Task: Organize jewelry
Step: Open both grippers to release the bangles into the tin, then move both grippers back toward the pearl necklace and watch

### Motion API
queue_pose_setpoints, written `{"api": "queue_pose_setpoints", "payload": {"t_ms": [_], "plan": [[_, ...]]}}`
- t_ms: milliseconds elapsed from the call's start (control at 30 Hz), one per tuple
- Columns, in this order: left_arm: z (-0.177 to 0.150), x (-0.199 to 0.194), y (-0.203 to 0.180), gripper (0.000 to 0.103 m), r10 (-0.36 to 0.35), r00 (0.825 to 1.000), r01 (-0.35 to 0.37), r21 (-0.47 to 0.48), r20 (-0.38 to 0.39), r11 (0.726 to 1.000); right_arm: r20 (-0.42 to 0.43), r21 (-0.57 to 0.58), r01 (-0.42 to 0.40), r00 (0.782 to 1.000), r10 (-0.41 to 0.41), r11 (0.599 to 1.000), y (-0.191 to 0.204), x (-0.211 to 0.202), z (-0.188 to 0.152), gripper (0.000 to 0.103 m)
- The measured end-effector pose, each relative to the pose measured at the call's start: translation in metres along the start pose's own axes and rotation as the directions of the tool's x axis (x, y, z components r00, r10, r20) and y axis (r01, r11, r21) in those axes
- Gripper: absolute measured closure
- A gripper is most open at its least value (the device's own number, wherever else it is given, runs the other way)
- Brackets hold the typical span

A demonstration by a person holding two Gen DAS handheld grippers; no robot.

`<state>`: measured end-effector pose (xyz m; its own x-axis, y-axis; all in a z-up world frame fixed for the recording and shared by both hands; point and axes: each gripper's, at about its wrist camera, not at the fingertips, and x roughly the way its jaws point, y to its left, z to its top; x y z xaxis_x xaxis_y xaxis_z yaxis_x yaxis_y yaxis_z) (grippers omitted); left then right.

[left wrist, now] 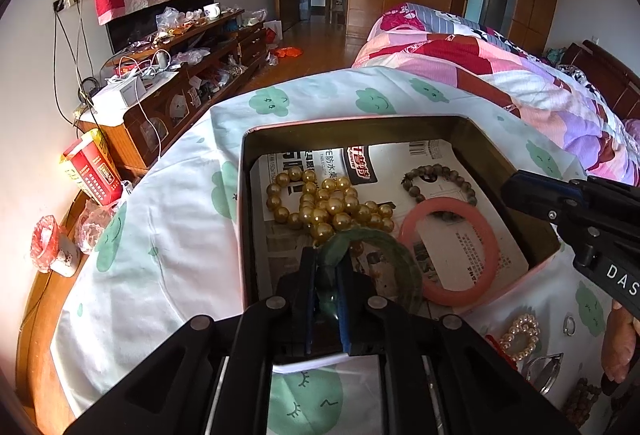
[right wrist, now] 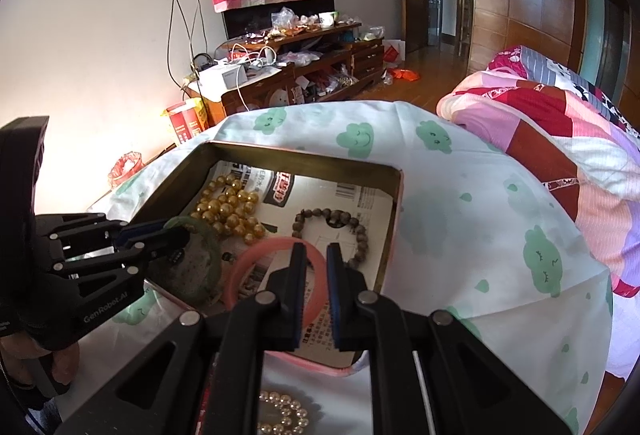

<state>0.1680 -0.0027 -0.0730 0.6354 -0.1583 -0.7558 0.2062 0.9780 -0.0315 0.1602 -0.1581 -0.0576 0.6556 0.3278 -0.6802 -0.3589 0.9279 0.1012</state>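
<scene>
An open tin box [left wrist: 360, 134] lined with newspaper sits on a cloud-print cloth. In it lie a heap of gold beads [left wrist: 328, 207], a dark bead bracelet [left wrist: 440, 169] and a pink bangle [left wrist: 448, 202]. My left gripper [left wrist: 326, 259] is shut on a green bangle [left wrist: 384, 237], held tilted over the box's near left part. The right wrist view shows the same grip from the side, with the left gripper [right wrist: 180, 235] on the green bangle [right wrist: 216, 251]. My right gripper [right wrist: 316, 255] is shut with nothing in it, just above the pink bangle [right wrist: 260, 247].
Outside the box, on the cloth near my right hand [left wrist: 620, 347], lie a pearl bracelet [left wrist: 520, 339], a small ring [left wrist: 569, 325] and a brown bead bracelet [left wrist: 584, 399]. A bed with a patchwork quilt [left wrist: 500, 67] stands behind. A cluttered cabinet [left wrist: 192, 75] lines the left wall.
</scene>
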Motion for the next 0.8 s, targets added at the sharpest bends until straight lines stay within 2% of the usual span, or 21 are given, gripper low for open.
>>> {"api": "queue_pose_setpoints", "payload": {"t_ms": [33, 100, 167, 233, 267, 300, 533, 800], "plan": [[0.001, -0.002, 0.0, 0.092, 0.003, 1.0, -0.003, -0.003, 0.003, 1.0, 0.005, 0.004, 0.0, 1.0, 0.0, 1.0, 0.0, -0.001, 0.0, 0.09], [0.001, -0.007, 0.0, 0.081, 0.003, 1.0, -0.003, -0.006, 0.014, 1.0, 0.013, 0.014, -0.001, 1.0, 0.0, 1.0, -0.002, -0.003, 0.0, 0.088], [0.001, -0.012, 0.0, 0.05, 0.009, 0.999, -0.009, -0.009, 0.031, 1.0, 0.018, 0.022, -0.002, 1.0, 0.001, 1.0, -0.003, -0.006, -0.001, 0.085], [0.0, -0.023, -0.002, 0.041, -0.005, 0.998, 0.005, -0.008, 0.069, 1.0, 0.018, 0.025, 0.002, 1.0, -0.002, 1.0, -0.004, -0.008, -0.002, 0.071], [-0.001, -0.026, -0.003, 0.04, 0.0, 0.997, 0.001, -0.004, 0.077, 1.0, 0.021, 0.03, 0.003, 1.0, -0.004, 1.0, -0.005, -0.01, -0.003, 0.058], [0.0, -0.027, -0.004, 0.04, 0.002, 0.997, -0.002, -0.001, 0.078, 1.0, 0.029, 0.034, 0.006, 1.0, -0.007, 0.999, -0.006, -0.011, -0.004, 0.055], [-0.008, -0.037, -0.006, 0.04, -0.016, 0.997, 0.017, -0.007, 0.079, 1.0, 0.014, 0.058, 0.013, 1.0, -0.014, 0.998, -0.012, -0.015, -0.014, 0.055], [-0.032, -0.057, -0.006, 0.04, 0.02, 0.997, -0.017, -0.042, 0.076, 0.999, -0.009, 0.079, 0.017, 1.0, -0.017, 0.997, -0.016, -0.03, -0.034, 0.055]]}}
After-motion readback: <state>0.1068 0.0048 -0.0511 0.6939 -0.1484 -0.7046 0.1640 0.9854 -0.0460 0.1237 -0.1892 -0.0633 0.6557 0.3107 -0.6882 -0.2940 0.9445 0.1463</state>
